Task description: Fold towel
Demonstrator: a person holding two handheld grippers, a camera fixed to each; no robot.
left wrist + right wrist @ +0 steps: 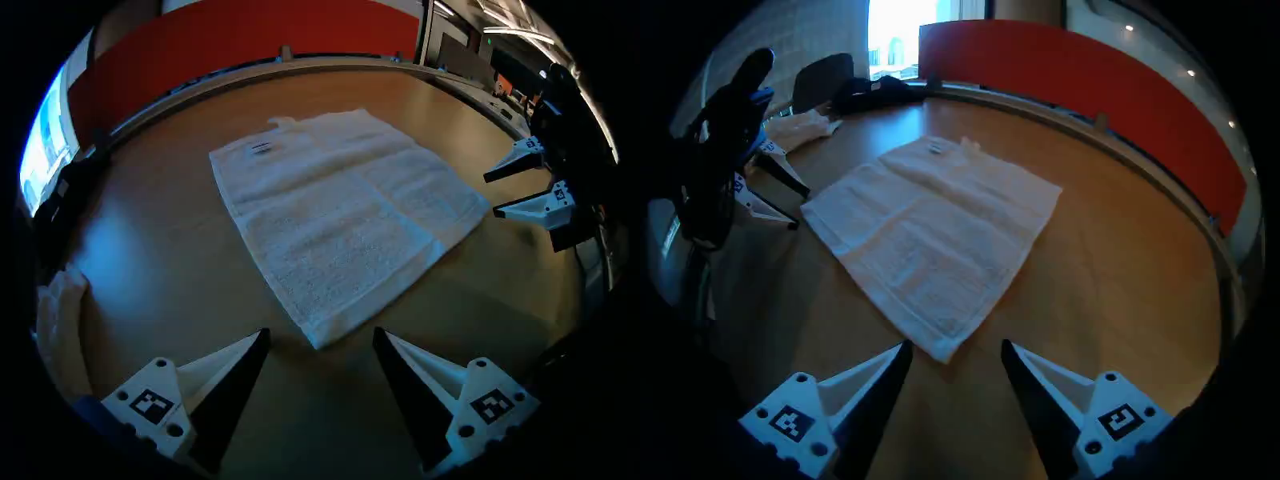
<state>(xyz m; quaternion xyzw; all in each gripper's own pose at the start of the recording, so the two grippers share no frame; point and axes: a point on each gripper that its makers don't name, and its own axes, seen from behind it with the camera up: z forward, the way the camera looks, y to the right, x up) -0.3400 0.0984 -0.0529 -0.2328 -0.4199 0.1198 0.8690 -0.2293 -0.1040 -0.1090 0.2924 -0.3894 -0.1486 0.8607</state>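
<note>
A white towel (pixel 344 216) lies flat on the wooden table (pixel 176 264), folded to a rough square with a small label near its far edge. My left gripper (pixel 320 340) hovers open just short of the towel's nearest corner. In the right gripper view the same towel (pixel 932 232) spreads ahead, and my right gripper (pixel 956 352) stands open just before another corner. The right gripper (pixel 500 194) also appears at the right of the left gripper view, open beside the towel's edge. The left gripper (pixel 796 210) appears at the left of the right gripper view, open near the towel.
A red wall panel (pixel 256 40) runs behind the table's curved far edge (pixel 1120 152). More white cloth (pixel 60 320) lies at the table's left. A dark chair (pixel 824 80) and dark items stand by a bright window.
</note>
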